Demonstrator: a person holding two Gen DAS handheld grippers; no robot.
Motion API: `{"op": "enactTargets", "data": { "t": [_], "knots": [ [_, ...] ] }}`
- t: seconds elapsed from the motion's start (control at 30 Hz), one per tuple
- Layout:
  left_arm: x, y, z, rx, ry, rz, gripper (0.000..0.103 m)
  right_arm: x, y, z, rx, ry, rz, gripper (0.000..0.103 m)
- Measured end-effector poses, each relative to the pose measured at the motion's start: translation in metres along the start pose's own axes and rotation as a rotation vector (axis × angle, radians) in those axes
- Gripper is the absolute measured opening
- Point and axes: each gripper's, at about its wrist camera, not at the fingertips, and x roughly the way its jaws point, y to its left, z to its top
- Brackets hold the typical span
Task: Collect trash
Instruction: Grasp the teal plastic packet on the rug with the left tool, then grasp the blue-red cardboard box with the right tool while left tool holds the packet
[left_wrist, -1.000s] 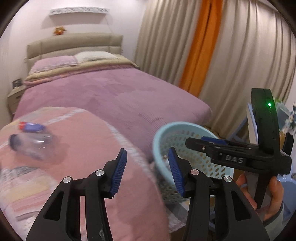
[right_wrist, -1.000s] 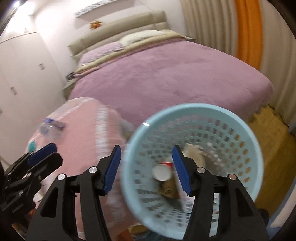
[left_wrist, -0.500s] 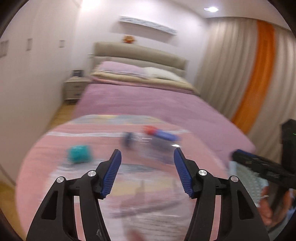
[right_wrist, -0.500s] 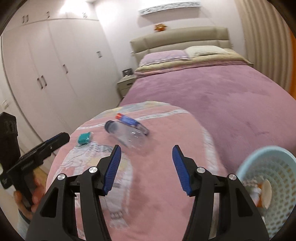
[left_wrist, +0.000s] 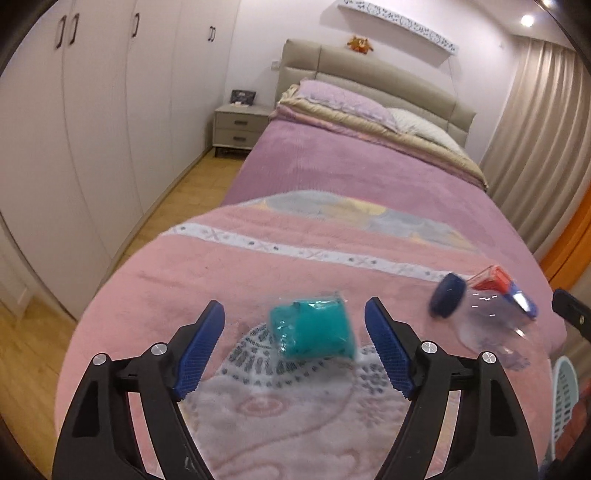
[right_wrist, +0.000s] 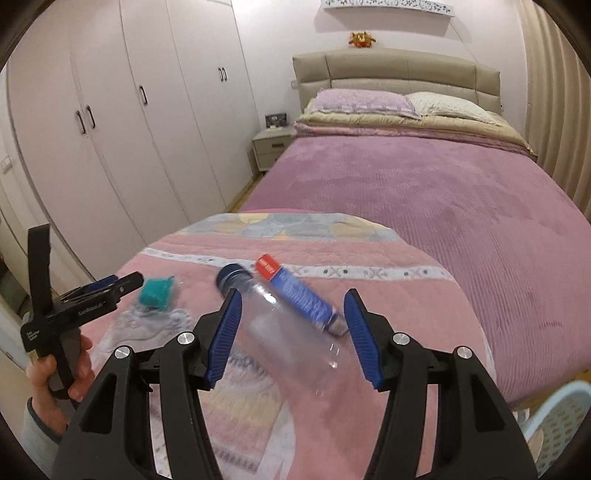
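Note:
A teal wrapped packet (left_wrist: 314, 328) lies on the pink blanket (left_wrist: 258, 266) at the foot of the bed. My left gripper (left_wrist: 294, 347) is open and empty, its jaws to either side of the packet. A clear plastic bottle with a dark blue cap (right_wrist: 280, 328) lies beside a blue and red tube (right_wrist: 299, 295). My right gripper (right_wrist: 291, 332) is open and empty, its jaws around the bottle and tube. The packet also shows in the right wrist view (right_wrist: 157, 292), the bottle (left_wrist: 480, 317) and tube (left_wrist: 508, 288) in the left wrist view.
A light blue perforated basket (right_wrist: 557, 421) stands low at the right, off the bed; its rim shows in the left wrist view (left_wrist: 563, 398). A purple bedspread (right_wrist: 424, 192), pillows and headboard lie beyond. White wardrobes (right_wrist: 110, 129) and a nightstand (left_wrist: 240, 127) line the left.
Both grippers swung left from the basket to the pink blanket and came closer. The left now frames the teal packet, the right frames the bottle and tube. Both stayed open.

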Motion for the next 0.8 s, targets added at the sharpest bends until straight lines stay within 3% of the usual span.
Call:
{"op": "enactTargets", "data": {
  "t": [0.1,0.17,0.27,0.33,0.57,0.67,0.73,0.8],
  "knots": [
    [0.009,-0.002,-0.011,0.032,0.003,0.027,0.076,0.021,-0.002,0.005,-0.041,0.073,-0.007,0.054],
    [0.013,-0.005,-0.014,0.048,0.021,0.055,0.071,0.032,-0.002,0.007,-0.071,0.112,-0.03,0.054],
    [0.011,-0.006,-0.017,0.06,0.011,0.057,0.067,0.039,-0.006,0.012,-0.059,0.13,0.007,0.054],
    [0.012,-0.009,-0.018,0.081,0.021,0.031,0.054,0.046,-0.011,0.016,-0.038,0.164,0.058,0.054],
    [-0.002,-0.006,-0.023,0.072,-0.035,0.003,0.049,0.069,-0.036,0.024,0.134,0.245,0.125,0.054],
    [-0.011,-0.01,-0.026,0.095,-0.081,-0.012,0.049,0.076,-0.035,0.019,0.149,0.267,0.129,0.043],
    [-0.013,-0.014,-0.027,0.111,-0.088,-0.011,0.049,0.074,-0.034,0.015,0.156,0.273,0.138,0.023],
    [-0.013,-0.013,-0.027,0.106,-0.092,-0.017,0.049,0.066,-0.03,0.01,0.145,0.262,0.124,0.017]
  ]
}}
